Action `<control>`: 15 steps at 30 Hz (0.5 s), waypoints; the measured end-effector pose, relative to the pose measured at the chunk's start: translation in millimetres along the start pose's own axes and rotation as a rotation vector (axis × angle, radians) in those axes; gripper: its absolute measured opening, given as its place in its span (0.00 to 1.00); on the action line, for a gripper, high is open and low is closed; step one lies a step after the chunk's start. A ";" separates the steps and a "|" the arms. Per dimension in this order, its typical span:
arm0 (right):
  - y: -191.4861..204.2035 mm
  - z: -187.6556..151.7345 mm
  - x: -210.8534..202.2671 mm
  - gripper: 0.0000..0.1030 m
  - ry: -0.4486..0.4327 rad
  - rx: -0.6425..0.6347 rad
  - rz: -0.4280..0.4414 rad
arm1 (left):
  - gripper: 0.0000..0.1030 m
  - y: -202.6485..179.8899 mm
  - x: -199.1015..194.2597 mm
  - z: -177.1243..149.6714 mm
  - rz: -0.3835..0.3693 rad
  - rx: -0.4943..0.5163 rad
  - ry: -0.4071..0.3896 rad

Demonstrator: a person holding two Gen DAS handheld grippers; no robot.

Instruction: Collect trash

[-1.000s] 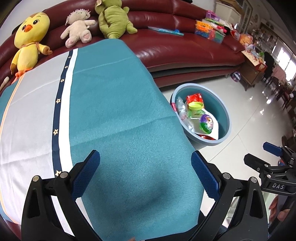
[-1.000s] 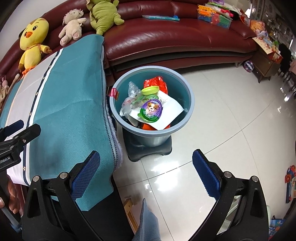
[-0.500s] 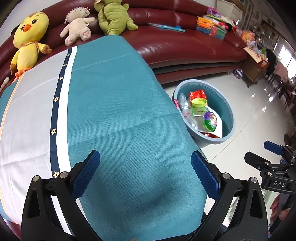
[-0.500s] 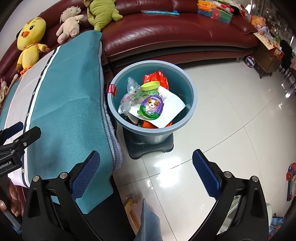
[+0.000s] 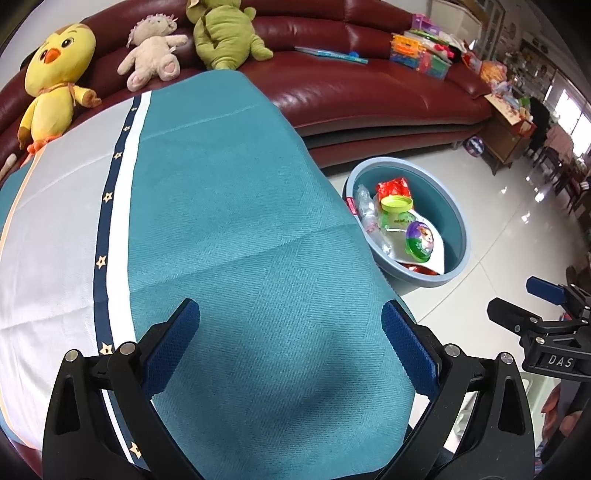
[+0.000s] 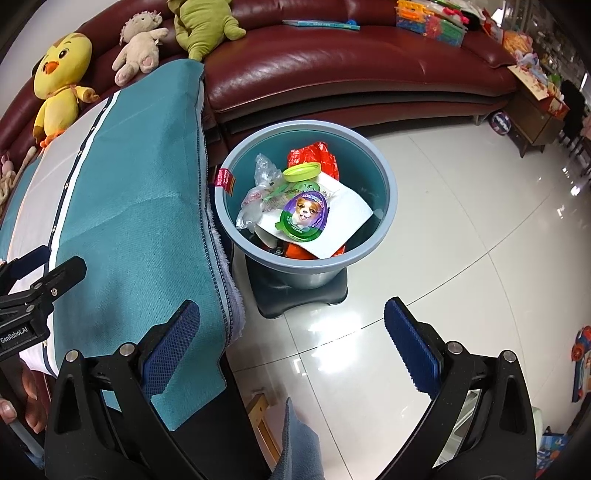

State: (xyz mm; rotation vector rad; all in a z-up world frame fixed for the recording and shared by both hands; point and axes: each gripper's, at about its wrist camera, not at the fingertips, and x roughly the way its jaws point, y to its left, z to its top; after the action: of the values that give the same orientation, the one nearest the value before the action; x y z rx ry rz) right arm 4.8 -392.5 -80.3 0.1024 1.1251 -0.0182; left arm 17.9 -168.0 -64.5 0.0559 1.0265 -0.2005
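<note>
A round grey-blue plastic bin (image 6: pixel 309 199) with a teal inside is seen on the glossy white tiled floor (image 6: pixel 461 258), resting on a dark base, just beside the hanging edge of a teal woven tablecloth (image 5: pixel 236 258). The bin is filled with trash: a white paper sheet (image 6: pixel 343 221), a purple and green foil lid printed with a puppy (image 6: pixel 304 216), a lime-green plastic cap (image 6: pixel 301 171), a crinkled red wrapper (image 6: pixel 314 155) and crumpled clear plastic (image 6: pixel 258 184). A small red tag is fixed at the bin's rim on the cloth side.

The cloth is ribbed in texture, with a white band, a navy stripe dotted with gold stars and a pale grey panel; its fringed hem hangs between the table and the bin. Nothing lies on the visible part of the cloth.

The left gripper (image 5: pixel 290 332) is held over the cloth, its blue textured pads wide apart and holding nothing. The right gripper (image 6: pixel 291 332) is held over the floor in front of the bin, likewise spread and bare.

Behind, a curved dark red leather sofa (image 6: pixel 351 66) is seen carrying a yellow plush chick (image 5: pixel 55 85), a beige plush toy (image 5: pixel 153 57), a green plush toy (image 5: pixel 221 33) and bright plastic toys (image 5: pixel 421 55).
</note>
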 end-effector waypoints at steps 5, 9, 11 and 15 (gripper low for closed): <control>-0.9 -1.0 0.8 0.93 0.003 0.003 0.000 | 0.96 -4.8 0.7 -3.5 0.010 0.019 -0.010; -1.7 -1.8 1.8 0.93 0.003 0.006 -0.002 | 0.96 -9.0 2.6 -5.3 0.013 0.029 -0.004; -2.1 -2.0 2.7 0.93 0.004 0.007 -0.001 | 0.96 -9.9 3.6 -5.8 0.013 0.032 -0.001; -3.2 -2.4 3.6 0.93 0.004 0.007 -0.002 | 0.96 -11.7 4.6 -7.0 0.015 0.038 0.000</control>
State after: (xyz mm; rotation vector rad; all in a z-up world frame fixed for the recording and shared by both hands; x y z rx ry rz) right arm 4.0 -395.3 -84.8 0.1078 1.1293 -0.0244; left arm 12.1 -179.1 -71.6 0.0979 1.0221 -0.2065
